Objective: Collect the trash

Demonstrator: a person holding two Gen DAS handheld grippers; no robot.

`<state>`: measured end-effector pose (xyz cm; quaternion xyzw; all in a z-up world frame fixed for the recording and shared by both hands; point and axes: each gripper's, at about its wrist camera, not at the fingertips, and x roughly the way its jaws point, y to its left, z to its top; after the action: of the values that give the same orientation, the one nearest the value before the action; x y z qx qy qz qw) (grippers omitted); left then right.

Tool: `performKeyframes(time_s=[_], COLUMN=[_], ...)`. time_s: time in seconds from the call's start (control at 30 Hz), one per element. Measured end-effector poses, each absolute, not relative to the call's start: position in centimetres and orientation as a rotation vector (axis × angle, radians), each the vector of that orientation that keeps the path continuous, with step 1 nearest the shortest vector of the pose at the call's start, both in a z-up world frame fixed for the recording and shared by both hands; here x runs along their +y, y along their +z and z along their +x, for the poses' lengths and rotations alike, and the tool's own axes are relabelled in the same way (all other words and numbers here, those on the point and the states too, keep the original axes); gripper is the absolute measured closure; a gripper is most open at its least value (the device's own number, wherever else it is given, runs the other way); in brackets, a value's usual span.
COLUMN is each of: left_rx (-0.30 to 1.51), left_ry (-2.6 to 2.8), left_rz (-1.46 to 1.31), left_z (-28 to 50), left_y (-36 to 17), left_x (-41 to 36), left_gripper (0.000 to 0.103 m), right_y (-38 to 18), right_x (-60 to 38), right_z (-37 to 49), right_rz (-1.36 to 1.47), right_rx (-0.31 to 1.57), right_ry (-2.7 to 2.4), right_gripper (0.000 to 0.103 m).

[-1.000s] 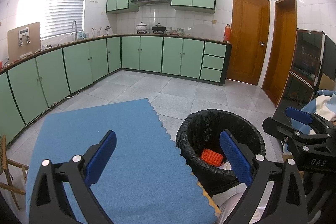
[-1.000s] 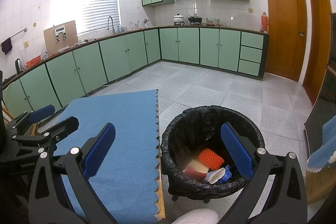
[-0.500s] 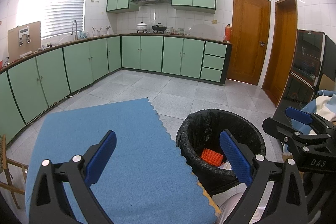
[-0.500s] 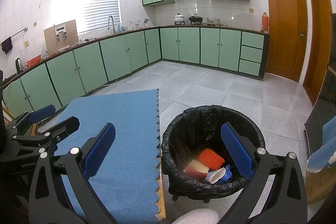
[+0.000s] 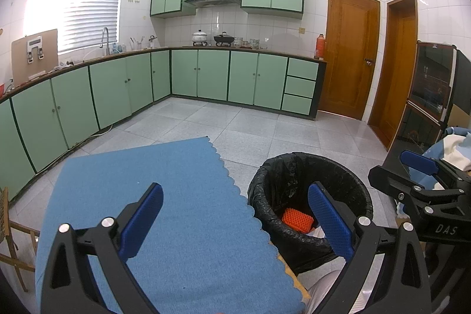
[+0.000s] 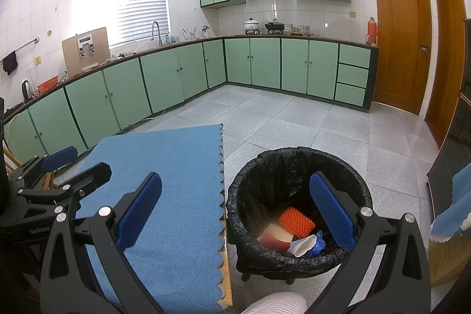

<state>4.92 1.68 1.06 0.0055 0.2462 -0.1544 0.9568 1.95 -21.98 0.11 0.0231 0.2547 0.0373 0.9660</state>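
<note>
A round bin lined with a black bag (image 6: 297, 164) (image 5: 297, 167) stands on the floor right of the table. Inside it lie an orange mesh piece (image 6: 296, 221) (image 5: 295, 221), a red and cream packet (image 6: 275, 236), a white cup (image 6: 306, 244) and something blue. My left gripper (image 5: 235, 214) is open and holds nothing, above the table's right edge. My right gripper (image 6: 235, 208) is open too, empty, hovering over the gap between table and bin. Each gripper shows in the other's view: the right one (image 5: 418, 164) and the left one (image 6: 59, 155).
A blue cloth with a scalloped edge (image 5: 164, 196) (image 6: 164, 167) covers the table and nothing lies on it. Green cabinets (image 5: 206, 75) line the walls, with wooden doors (image 5: 350, 55) at the right. A dark glass cabinet (image 5: 429, 96) stands right of the bin. A striped knee (image 6: 279, 303) shows below.
</note>
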Motion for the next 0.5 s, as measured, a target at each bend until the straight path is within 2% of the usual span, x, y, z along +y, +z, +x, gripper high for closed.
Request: performKeyframes(time_s=[0.5], left_rx=[0.497], left_ry=[-0.315], left_rz=[0.008], left_z=[4.78], left_y=[1.02], left_x=[1.82], left_gripper=[0.006], right_y=[0.08], right_x=[-21.91], right_z=[2.02], right_rz=[0.046], right_rx=[0.517], right_ry=[0.076], right_gripper=[0.005])
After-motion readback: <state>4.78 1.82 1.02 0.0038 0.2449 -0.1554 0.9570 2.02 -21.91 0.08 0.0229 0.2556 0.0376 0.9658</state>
